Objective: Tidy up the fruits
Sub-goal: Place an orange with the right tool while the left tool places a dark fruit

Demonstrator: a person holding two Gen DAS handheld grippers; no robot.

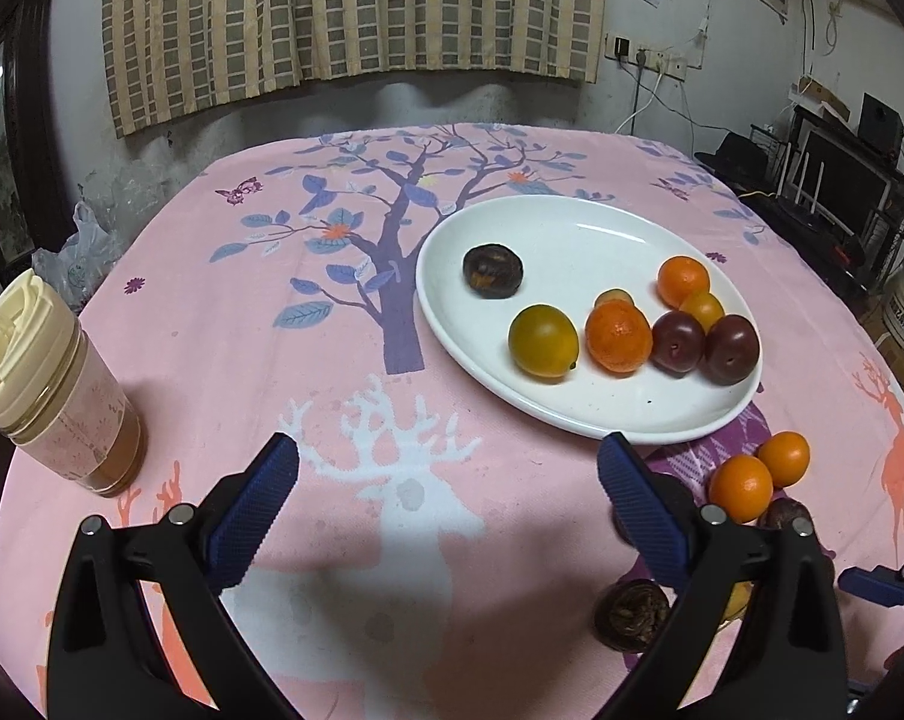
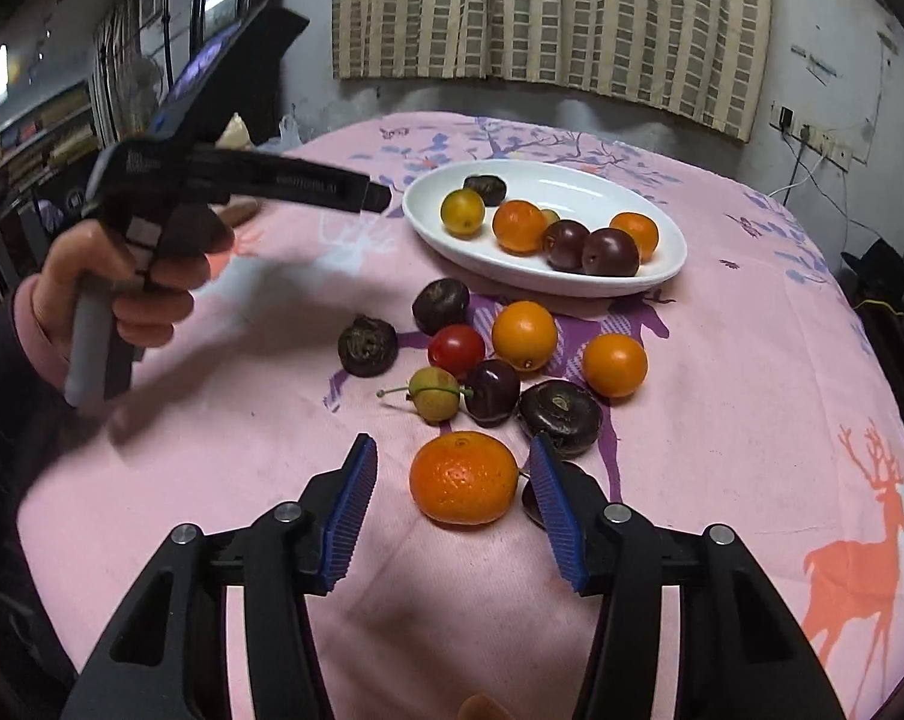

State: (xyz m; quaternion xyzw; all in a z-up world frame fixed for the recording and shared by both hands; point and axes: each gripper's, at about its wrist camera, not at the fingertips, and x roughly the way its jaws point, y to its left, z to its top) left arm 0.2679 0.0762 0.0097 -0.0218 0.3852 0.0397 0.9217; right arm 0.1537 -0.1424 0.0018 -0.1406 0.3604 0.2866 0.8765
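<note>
Right claw (image 2: 452, 516) wide at a mandarin (image 2: 464, 478).
It lies between the pads; left claw (image 1: 449, 510) wide, empty.

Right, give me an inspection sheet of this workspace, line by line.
Surface: pink deer-print tablecloth, covering the table.
Job's things: white oval plate holding several fruits; more loose on the cloth, including a mandarin nearest the right gripper.
Clutter: lidded cup at the left edge; plastic bag behind it.
Grippers: left gripper open, empty, over bare cloth; right gripper open, jaws either side of the mandarin, not closed on it.
Cables: cords at wall sockets.
Surroundings: checked curtain, shelving at the sides.
</note>
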